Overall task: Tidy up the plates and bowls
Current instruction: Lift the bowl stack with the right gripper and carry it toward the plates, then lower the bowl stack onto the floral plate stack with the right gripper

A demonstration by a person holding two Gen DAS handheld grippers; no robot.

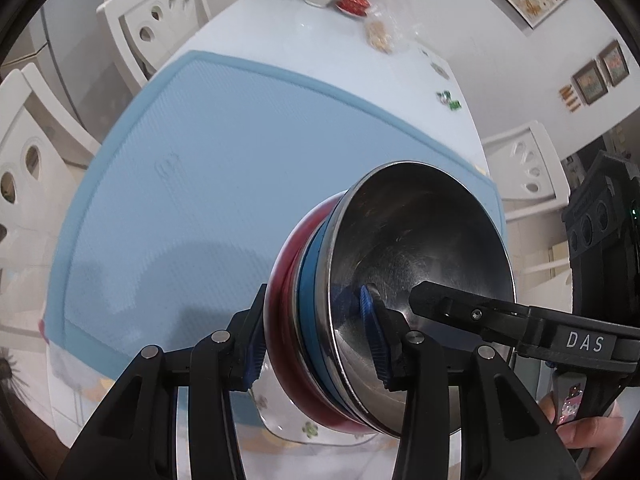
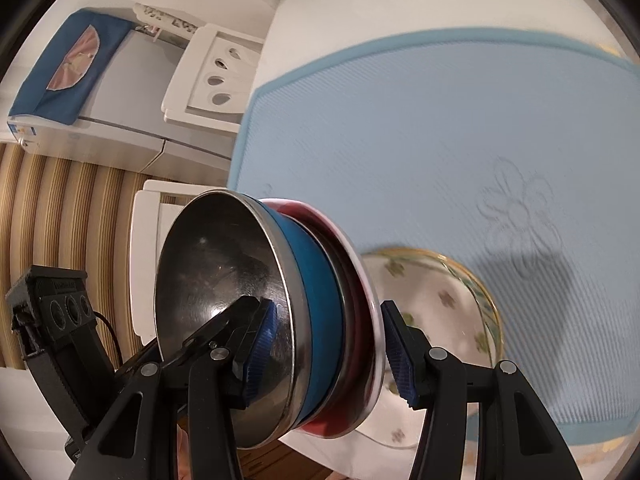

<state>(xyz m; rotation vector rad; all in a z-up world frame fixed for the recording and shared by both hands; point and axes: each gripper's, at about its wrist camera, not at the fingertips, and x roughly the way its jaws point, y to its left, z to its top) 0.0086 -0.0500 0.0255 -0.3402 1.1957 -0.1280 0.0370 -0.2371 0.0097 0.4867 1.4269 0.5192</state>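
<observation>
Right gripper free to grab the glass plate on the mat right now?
Probably not: the right gripper is clamped on the bowl stack with the left gripper. The glass plate lies beneath.

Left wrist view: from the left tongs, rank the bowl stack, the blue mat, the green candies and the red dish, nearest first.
1. Bowl stack, gripped at the rim between the left tongs.
2. Blue mat, on the table just beyond.
3. Green candies, past the mat, right side.
4. Red dish, at the table's far end.
</observation>
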